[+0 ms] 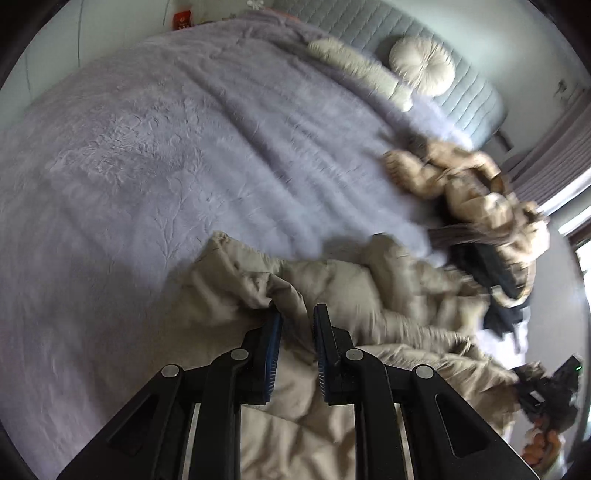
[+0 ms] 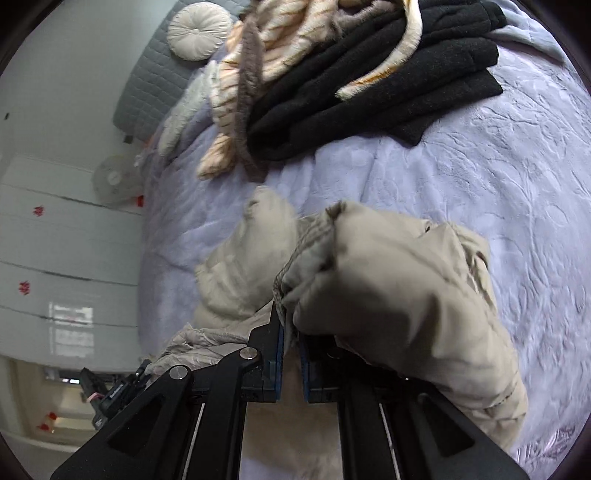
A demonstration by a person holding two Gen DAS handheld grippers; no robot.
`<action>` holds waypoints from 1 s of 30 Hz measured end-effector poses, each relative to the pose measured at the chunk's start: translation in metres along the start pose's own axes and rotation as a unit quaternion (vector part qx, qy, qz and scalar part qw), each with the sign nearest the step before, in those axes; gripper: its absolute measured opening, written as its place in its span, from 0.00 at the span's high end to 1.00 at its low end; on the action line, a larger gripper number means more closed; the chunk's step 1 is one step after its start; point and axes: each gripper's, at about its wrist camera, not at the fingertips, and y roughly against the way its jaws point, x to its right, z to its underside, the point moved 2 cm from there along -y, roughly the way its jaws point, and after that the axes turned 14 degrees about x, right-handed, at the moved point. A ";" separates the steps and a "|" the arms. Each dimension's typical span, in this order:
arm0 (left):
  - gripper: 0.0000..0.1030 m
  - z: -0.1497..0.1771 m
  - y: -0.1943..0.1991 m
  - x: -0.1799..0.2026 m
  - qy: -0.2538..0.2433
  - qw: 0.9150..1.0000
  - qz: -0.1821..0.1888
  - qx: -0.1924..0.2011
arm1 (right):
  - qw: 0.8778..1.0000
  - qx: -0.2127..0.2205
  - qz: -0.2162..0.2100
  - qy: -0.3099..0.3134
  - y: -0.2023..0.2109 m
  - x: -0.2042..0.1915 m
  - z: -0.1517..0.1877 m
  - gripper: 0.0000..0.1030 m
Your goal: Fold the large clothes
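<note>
1. Gripping a fold of the beige puffer jacket (image 1: 332, 291), the left tongs (image 1: 297, 314) stand nearly closed, blue pads pinching fabric between them.
2. Right tongs (image 2: 291, 325) are closed almost fully on a bunched edge of the same jacket (image 2: 388, 288); a ribbed cuff or hem sticks up just ahead of the tips.
3. Jacket lies on the bed, on a lavender fleece blanket (image 1: 166, 147); in the left wrist view it spreads from under the left tongs out to their right.
4. In the right wrist view the jacket drapes over the right finger of the right tongs and hangs to that side; a padded part, maybe a sleeve, lies ahead and left of the tips.
5. Beyond the right tongs: a folded black garment (image 2: 369, 85), well apart from the jacket.
6. Just left of it, a striped cream-and-brown furry garment (image 2: 258, 74) is partly laid over it.
7. Same furry pile (image 1: 480, 199) shows far ahead-right of the left tongs, blurred.
8. Round white cushion (image 1: 423, 68) leans on the grey quilted headboard (image 1: 369, 26), far beyond the left tongs.
9. Right tongs (image 1: 550, 387) appear at the right edge of the left wrist view, with the hand (image 1: 543, 443) holding them; blurry.
10. Left tongs (image 2: 110, 391) sit low-left in the right wrist view, at the jacket's edge.
</note>
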 end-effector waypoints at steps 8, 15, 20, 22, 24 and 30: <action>0.47 -0.014 -0.035 -0.015 -0.035 0.999 -0.027 -0.012 | 0.998 0.004 0.034 -0.045 -0.040 0.030 -0.003 0.92; 0.14 -0.007 -0.007 -0.008 -0.128 0.992 -0.007 0.000 | 0.993 0.057 0.045 0.095 0.023 -0.008 -0.014 0.37; 0.14 0.003 -0.045 -0.039 -0.108 0.992 -0.020 -0.065 | 0.965 0.092 0.146 0.199 0.044 0.007 -0.022 0.37; 0.17 0.006 -0.060 -0.050 -0.057 0.994 -0.003 -0.092 | 0.976 0.040 0.146 0.155 0.022 0.036 -0.021 0.36; 0.54 0.008 -0.069 -0.048 -0.021 0.994 0.030 -0.101 | 0.983 0.016 0.135 0.122 0.009 0.051 -0.018 0.60; 0.80 -0.002 -0.078 -0.028 -0.076 0.995 -0.033 -0.051 | 0.971 0.042 0.160 0.172 -0.010 0.038 -0.023 0.89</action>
